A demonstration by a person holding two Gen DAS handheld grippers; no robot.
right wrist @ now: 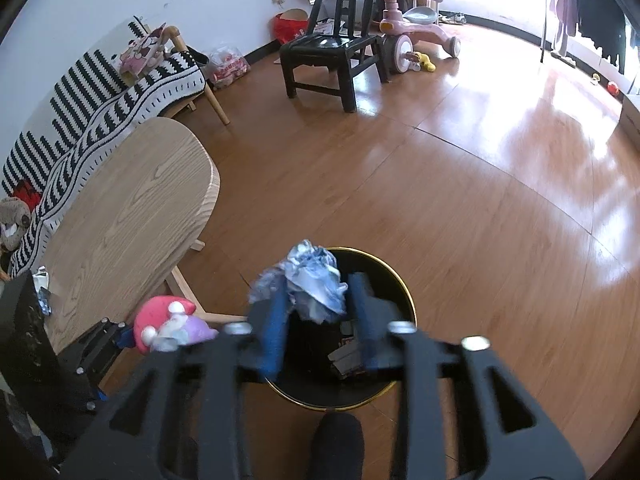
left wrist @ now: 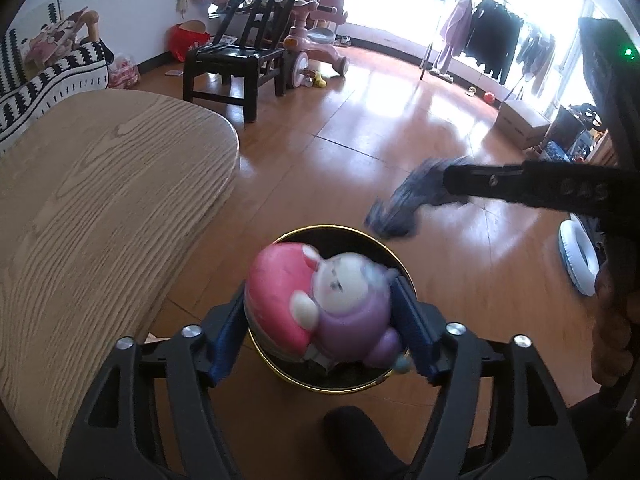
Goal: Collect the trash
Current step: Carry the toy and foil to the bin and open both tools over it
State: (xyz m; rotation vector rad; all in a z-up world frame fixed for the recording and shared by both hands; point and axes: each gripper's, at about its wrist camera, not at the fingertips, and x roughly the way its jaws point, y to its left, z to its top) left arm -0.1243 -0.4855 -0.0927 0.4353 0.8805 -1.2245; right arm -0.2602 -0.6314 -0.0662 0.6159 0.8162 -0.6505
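My left gripper (left wrist: 320, 312) is shut on a soft pink, white and purple toy (left wrist: 316, 304) and holds it over a round black bin with a gold rim (left wrist: 348, 232) on the floor. My right gripper (right wrist: 316, 300) is shut on a crumpled blue-white paper wad (right wrist: 312, 280), above the same bin (right wrist: 400, 284). The bin holds dark scraps. In the left wrist view the right gripper (left wrist: 448, 184) comes in from the right with the wad (left wrist: 404, 204). In the right wrist view the left gripper (right wrist: 132, 336) and toy (right wrist: 168, 324) show at lower left.
A light wooden table (left wrist: 100, 200) stands left of the bin, with small scraps at its near edge (right wrist: 42, 288). A black chair (left wrist: 240, 64), a pink ride-on toy (left wrist: 320, 36), a striped sofa (right wrist: 100, 96) and a clothes rack (left wrist: 492, 36) stand farther off. A dark shoe (right wrist: 336, 444) is below.
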